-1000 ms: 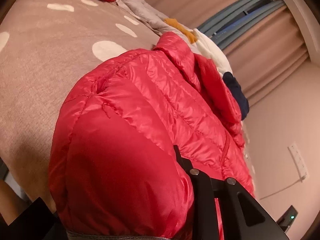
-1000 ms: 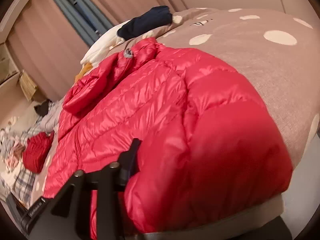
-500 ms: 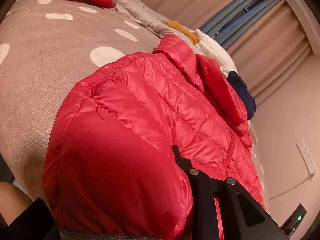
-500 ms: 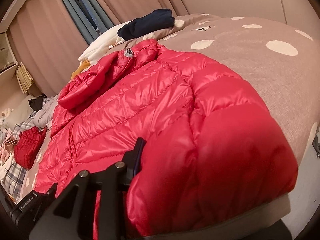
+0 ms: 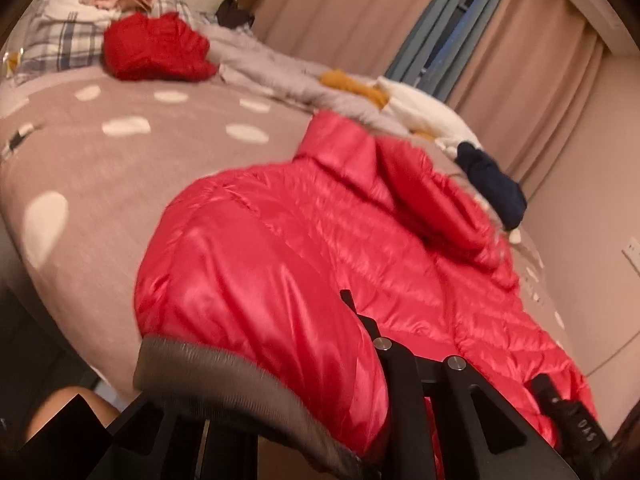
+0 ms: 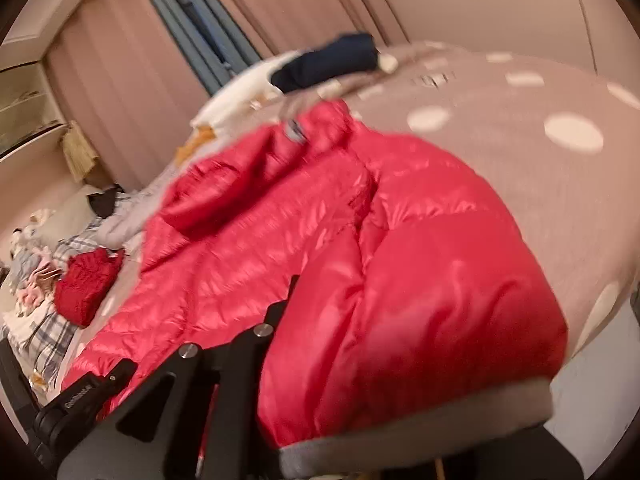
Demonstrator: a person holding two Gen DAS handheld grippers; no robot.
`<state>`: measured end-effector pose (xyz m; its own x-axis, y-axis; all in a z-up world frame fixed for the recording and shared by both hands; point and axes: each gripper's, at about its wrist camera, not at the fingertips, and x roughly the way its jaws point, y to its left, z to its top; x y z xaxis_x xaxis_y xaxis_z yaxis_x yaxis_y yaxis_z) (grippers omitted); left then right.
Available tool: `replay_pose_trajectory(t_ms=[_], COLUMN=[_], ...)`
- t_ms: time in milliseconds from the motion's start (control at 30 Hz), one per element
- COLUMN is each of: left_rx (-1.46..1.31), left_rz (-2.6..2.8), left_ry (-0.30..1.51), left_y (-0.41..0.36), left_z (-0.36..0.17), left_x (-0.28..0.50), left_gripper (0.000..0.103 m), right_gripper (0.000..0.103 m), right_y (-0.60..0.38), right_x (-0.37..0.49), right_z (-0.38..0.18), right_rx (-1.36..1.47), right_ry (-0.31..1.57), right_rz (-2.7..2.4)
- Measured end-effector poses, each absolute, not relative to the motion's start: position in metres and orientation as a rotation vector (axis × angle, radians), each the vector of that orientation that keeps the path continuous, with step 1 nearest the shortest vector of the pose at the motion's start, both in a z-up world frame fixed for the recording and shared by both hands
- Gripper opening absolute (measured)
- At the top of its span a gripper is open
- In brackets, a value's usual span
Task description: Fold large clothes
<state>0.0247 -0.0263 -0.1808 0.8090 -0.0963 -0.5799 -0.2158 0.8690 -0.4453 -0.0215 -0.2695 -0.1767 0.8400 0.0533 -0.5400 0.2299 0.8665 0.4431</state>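
A shiny red puffer jacket [image 5: 320, 248] lies front up on the dotted taupe bed cover [image 5: 120, 168], collar toward the far side. My left gripper [image 5: 304, 364] is shut on the jacket's left hem corner with its grey ribbed band [image 5: 224, 372], lifted off the bed. My right gripper [image 6: 344, 360] is shut on the right hem corner of the jacket [image 6: 300, 240] and its grey band [image 6: 420, 432], also raised. Puffy cloth hides most of both fingers.
A folded red garment [image 5: 156, 48] lies at the far left with plaid and pink clothes [image 5: 60, 36] behind. Grey, mustard, white and navy clothes [image 5: 492, 188] line the far bed edge by the curtains [image 5: 520, 60]. The other gripper's body [image 5: 576, 420] shows at lower right.
Both grippers have risen and pulled back with the hem corners; the grey hem band now shows in both views, and more of the bed and far clothes has come into sight.
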Motion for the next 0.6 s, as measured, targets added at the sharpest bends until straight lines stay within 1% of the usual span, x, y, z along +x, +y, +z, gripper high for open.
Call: replay_pose_trajectory(t_ms=[133, 333, 400, 600], left_rx=[-0.551, -0.519, -0.512, -0.475], left_rz=[0.035, 0.003, 0.001, -0.001], left_ry=[0.551, 0.435, 0.418, 0.409], left_y=[-0.017, -0.018, -0.02, -0.03], left_z=[-0.146, -0.094, -0.087, -0.071], left_x=[0.001, -0.038, -0.044, -0.048], left_gripper=[0.019, 0.019, 0.019, 0.019], right_gripper=[0.015, 0.015, 0.015, 0.015], right_y=[-0.262, -0.262, -0.262, -0.272], right_x=[-0.04, -0.071, -0.081, -0.095], right_z=[-0.137, -0.093, -0.079, -0.064], right_rx=[0.494, 0.498, 0.494, 0.557], right_ry=[0.483, 0.391, 0.364, 0.355], right_rz=[-0.042, 0.024, 0.035, 0.047])
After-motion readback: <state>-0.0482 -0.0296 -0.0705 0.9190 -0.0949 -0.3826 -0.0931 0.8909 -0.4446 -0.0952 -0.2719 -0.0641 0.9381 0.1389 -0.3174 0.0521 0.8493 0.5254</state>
